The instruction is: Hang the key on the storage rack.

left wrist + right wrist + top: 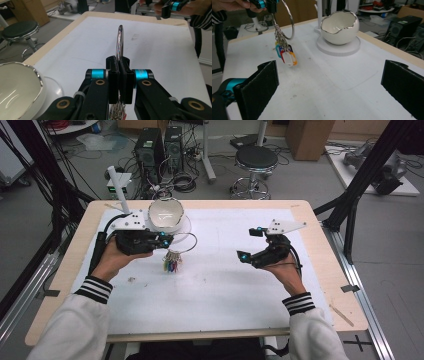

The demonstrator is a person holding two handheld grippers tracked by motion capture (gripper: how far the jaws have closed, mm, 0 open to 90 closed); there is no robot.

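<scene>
Your right gripper (251, 243) hangs over the white table (215, 285) with its jaws wide apart and nothing between them. Farther off, your left gripper (167, 240) is clamped on the metal key ring (287, 22), lifted above the table, its coloured tags (287, 56) dangling, just beside the white egg-shaped bowl (165, 215).

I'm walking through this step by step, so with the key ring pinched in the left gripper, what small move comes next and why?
Probably carry the key ring sideways over the white bowl. The left gripper is shut on the ring, the coloured tags hang clear above the table, and the right gripper stands open and empty, apart from it.
</scene>
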